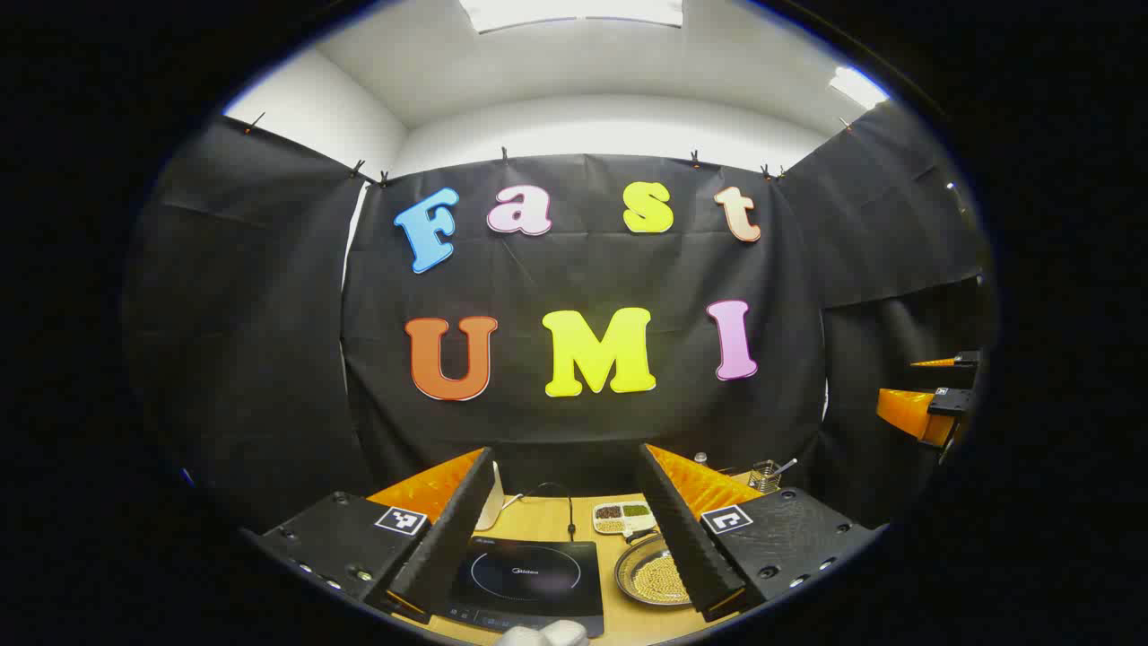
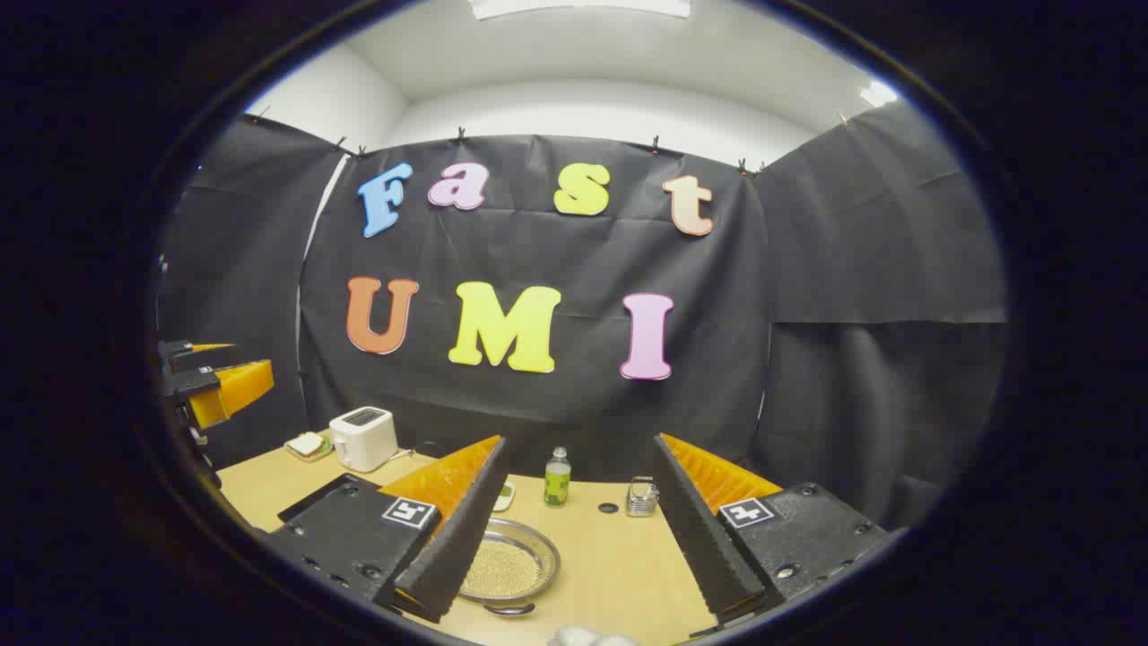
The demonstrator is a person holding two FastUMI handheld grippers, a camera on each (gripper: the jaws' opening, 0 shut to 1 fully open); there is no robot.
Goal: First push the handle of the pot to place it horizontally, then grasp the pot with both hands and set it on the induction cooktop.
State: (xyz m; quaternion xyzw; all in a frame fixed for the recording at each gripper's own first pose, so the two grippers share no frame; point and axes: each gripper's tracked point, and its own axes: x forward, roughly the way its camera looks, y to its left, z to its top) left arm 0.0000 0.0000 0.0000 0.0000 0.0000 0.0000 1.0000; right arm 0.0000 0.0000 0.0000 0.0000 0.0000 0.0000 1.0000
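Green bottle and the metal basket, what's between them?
A small dark disc lies on the tabletop between the green bottle and the metal basket, in the right gripper view.

Wooden counter (image 2: 619, 556). On it: black induction cooktop (image 1: 529, 579) near the front, round metal pan of small pale beads (image 2: 507, 565) just right of it, divided dish of grains (image 1: 621, 516) behind. White toaster (image 2: 363, 437) at back left, plate with sandwich (image 2: 308, 445) beside it. Green bottle (image 2: 557, 477), small wire holder (image 2: 642, 498) and a dark disc (image 2: 608, 508) toward the back.
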